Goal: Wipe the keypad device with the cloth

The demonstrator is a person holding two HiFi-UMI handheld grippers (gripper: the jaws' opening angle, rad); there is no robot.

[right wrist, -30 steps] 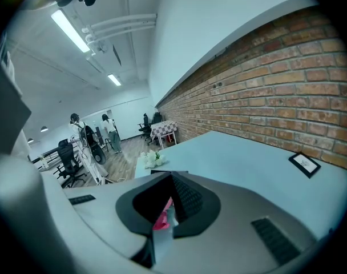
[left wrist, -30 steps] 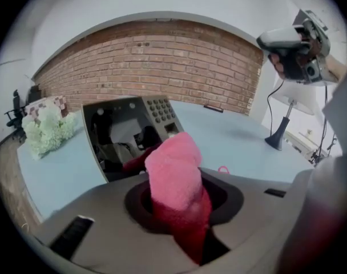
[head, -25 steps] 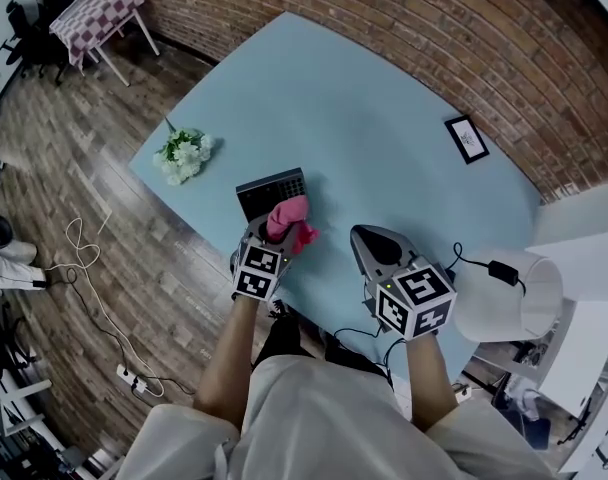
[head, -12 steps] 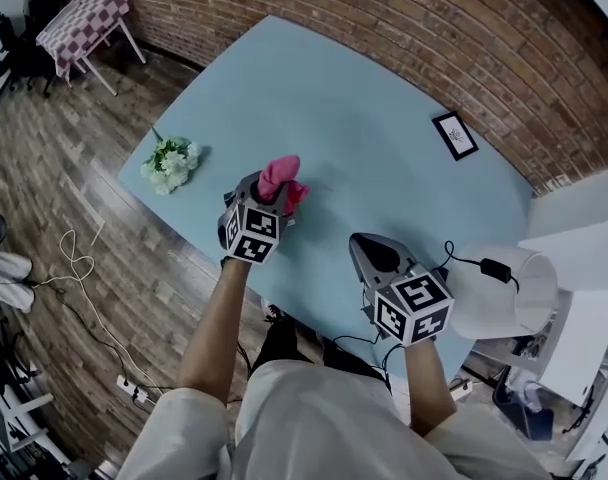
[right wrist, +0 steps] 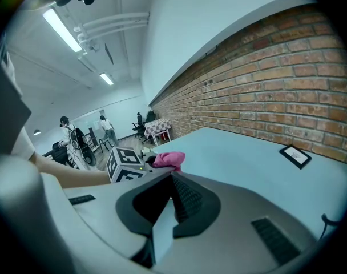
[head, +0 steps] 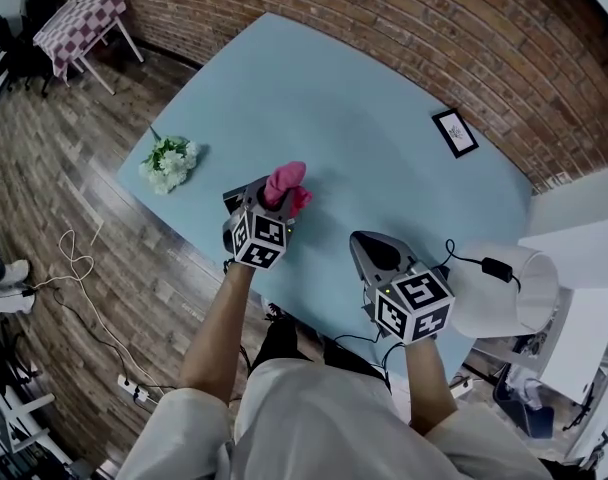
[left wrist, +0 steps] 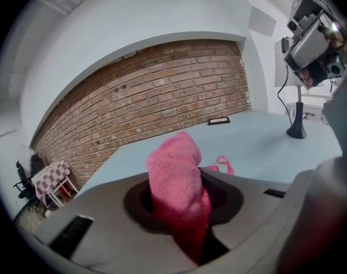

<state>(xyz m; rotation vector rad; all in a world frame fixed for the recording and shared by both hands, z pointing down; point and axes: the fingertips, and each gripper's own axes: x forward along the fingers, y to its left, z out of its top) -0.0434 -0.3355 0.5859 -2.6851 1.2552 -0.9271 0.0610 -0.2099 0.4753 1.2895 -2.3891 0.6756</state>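
Observation:
My left gripper [head: 275, 201] is shut on a pink cloth [head: 287, 182], which sticks up out of the jaws over the near left part of the light blue table [head: 364, 118]. In the left gripper view the cloth [left wrist: 176, 176] fills the gap between the jaws of that gripper [left wrist: 184, 213]. A dark edge of the keypad device [head: 238, 194] shows just left of the gripper; the rest is hidden under it. My right gripper [head: 370, 251] hovers near the table's front edge with its jaws together and nothing in them. From the right gripper view the cloth [right wrist: 168, 160] lies ahead to the left.
White flowers [head: 172, 158] lie at the table's left corner. A small black picture frame [head: 455, 133] rests near the brick wall. A white lamp [head: 504, 293] and a black cable adapter [head: 494, 268] sit at the right. Beyond the left edge is wooden floor.
The left gripper with the cloth went up and left over the keypad, then came back slightly right and nearer. The keypad's face, seen one second ago, is now covered. The right gripper held still.

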